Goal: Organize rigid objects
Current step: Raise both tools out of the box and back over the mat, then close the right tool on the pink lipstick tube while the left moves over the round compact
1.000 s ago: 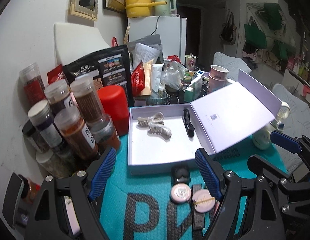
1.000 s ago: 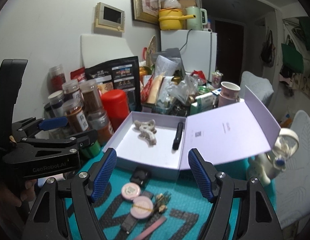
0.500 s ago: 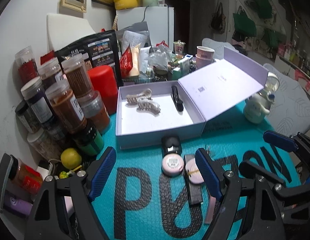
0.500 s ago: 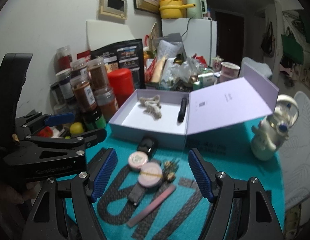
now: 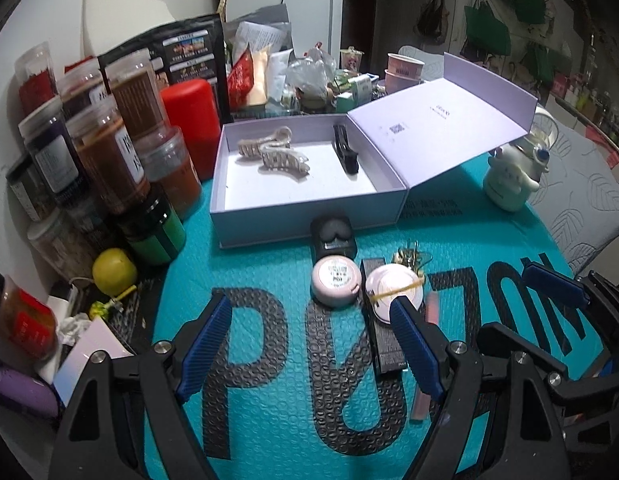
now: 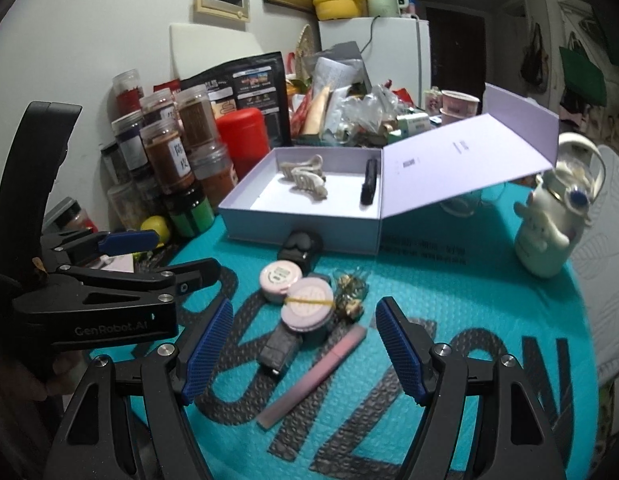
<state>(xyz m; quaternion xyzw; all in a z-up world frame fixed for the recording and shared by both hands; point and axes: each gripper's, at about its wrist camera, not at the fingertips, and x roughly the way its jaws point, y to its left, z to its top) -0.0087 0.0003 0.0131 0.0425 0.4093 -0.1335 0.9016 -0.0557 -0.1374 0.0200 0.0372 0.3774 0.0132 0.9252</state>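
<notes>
Clips (image 5: 273, 156) in box (image 5: 309, 208) — tins (image 5: 335, 282) before.

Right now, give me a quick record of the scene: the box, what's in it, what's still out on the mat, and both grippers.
box: lavender box, lid open to the right
in box: beige hair claws; black clip
on mat: two round pink compacts, black case, pink stick
left gripper: open, empty
right gripper: open, empty, above the pile
</notes>
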